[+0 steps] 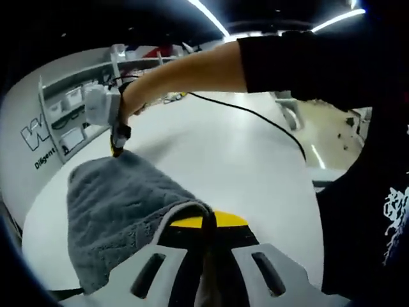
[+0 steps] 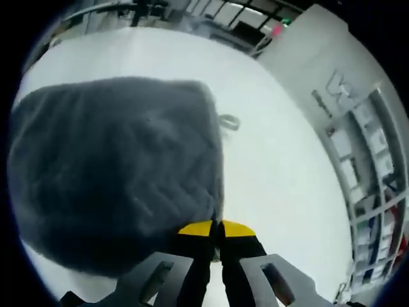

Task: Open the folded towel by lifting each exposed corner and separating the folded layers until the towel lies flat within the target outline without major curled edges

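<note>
A grey towel (image 1: 115, 204) lies on the white table (image 1: 243, 160), still folded in thick layers. My left gripper (image 1: 208, 220) rises from the bottom of the left gripper view, its yellow-tipped jaws shut on the towel's near edge, which curls up over them. My right gripper (image 1: 117, 148), held in a person's hand, pinches the towel's far corner. In the right gripper view the towel (image 2: 115, 166) spreads to the left, and the right gripper (image 2: 217, 229) is shut on its corner at the bottom.
A black cable (image 1: 255, 115) trails across the table behind the arm (image 1: 192, 70). A small ring-shaped mark (image 2: 229, 121) sits on the table beside the towel. Shelves (image 1: 70, 115) stand beyond the table's edge. Bare table lies to the right of the towel.
</note>
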The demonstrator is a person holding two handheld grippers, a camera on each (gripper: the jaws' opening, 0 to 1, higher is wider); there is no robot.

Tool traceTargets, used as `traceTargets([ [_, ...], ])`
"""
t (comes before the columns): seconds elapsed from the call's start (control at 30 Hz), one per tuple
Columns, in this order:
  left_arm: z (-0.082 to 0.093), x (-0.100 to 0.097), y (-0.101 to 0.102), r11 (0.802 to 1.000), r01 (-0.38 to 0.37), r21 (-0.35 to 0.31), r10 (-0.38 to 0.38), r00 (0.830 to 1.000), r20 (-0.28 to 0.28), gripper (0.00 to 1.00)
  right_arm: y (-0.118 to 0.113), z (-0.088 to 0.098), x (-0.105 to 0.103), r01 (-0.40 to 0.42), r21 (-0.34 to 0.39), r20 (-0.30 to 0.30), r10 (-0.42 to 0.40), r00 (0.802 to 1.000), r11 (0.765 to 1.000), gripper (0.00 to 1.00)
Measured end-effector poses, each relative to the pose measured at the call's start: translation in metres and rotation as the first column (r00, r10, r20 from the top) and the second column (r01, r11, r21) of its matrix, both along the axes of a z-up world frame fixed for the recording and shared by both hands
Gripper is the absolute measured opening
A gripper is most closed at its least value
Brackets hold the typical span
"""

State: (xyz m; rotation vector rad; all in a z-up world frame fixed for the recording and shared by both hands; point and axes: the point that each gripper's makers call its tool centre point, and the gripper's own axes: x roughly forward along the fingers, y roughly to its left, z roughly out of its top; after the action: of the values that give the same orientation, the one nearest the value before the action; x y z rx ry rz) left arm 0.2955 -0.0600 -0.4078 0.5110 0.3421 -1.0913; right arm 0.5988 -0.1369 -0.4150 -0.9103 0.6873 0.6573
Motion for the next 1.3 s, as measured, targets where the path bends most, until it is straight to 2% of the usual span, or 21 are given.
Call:
traceTargets([
  [0.2,0.000,0.001,-0.008,1.000,0.003,0.021,-0.004,0.999,0.034,0.02,0.017,0.000,0.013,-0.070,-0.028,0.016,0.070,0.997,0.997,0.00],
  [0.37,0.000,0.003,-0.012,0.999,-0.003,0.036,0.001,0.998,0.064,0.02,0.032,0.001,0.021,-0.080,0.000,0.026,0.080,0.996,0.997,0.00],
  [0.53,0.000,0.004,-0.013,0.999,-0.005,0.046,0.002,0.997,0.076,0.02,0.041,0.001,0.024,-0.113,-0.040,0.028,0.115,0.993,0.993,0.00],
  [0.8,0.000,0.009,-0.018,0.998,-0.012,0.063,0.006,0.994,0.105,0.02,0.060,0.001,0.029,-0.152,-0.064,0.025,0.154,0.988,0.986,0.00],
  [0.9,0.000,0.011,-0.017,0.998,-0.016,0.066,0.008,0.994,0.111,0.02,0.067,0.001,0.029,-0.155,-0.069,0.031,0.158,0.987,0.985,0.00],
  [0.97,0.000,0.011,-0.016,0.998,-0.016,0.065,0.009,0.994,0.113,0.02,0.070,0.001,0.031,-0.121,-0.063,0.024,0.123,0.992,0.991,0.00],
  [1.3,0.000,0.015,-0.011,0.997,-0.027,0.068,0.019,0.992,0.121,0.02,0.081,0.000,0.031,-0.126,-0.081,0.033,0.129,0.991,0.989,0.00],
])
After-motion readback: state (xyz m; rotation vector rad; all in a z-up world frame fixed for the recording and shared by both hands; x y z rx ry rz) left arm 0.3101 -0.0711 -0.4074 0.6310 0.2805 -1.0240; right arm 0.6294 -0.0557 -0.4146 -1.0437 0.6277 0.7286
